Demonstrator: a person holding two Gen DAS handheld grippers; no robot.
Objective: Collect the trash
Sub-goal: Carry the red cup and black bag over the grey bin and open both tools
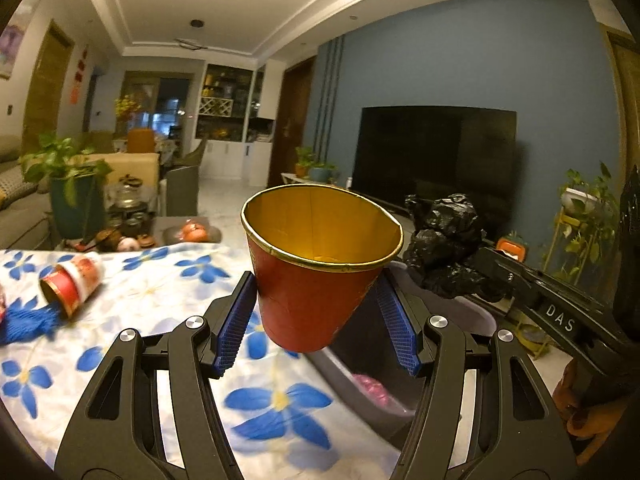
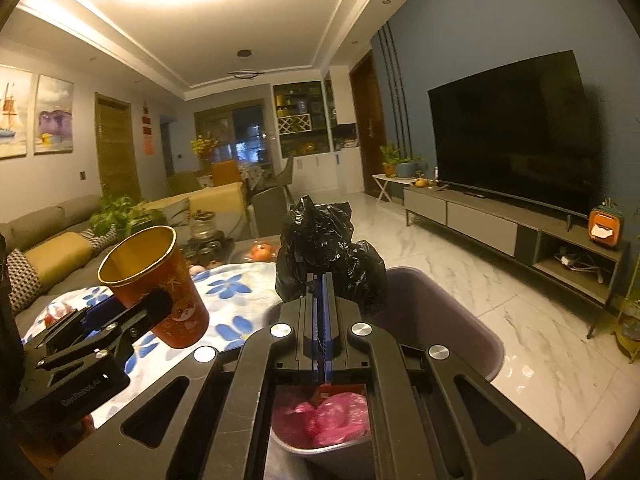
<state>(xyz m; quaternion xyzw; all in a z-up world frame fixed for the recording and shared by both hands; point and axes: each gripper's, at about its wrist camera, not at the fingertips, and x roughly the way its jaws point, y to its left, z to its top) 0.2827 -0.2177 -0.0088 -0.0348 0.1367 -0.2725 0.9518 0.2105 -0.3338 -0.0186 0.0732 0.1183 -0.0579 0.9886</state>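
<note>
Left tongs [image 1: 316,312] grip a red paper cup [image 1: 316,272] between the blue pads [image 1: 236,320], partly closed to the cup's width; the cup stands upright, rim tilted slightly, raised above the edge of the floral-covered counter [image 1: 160,300]. Right tongs [image 2: 322,312] are fully closed on a crumpled black plastic bag [image 2: 324,256], held beside the cup, to its right. A grey trash bin [image 2: 440,320] sits directly below both tongs, with pink plastic [image 2: 332,416] inside. Left of the left tongs, a second cup [image 1: 72,284] lies on its side on the counter.
</note>
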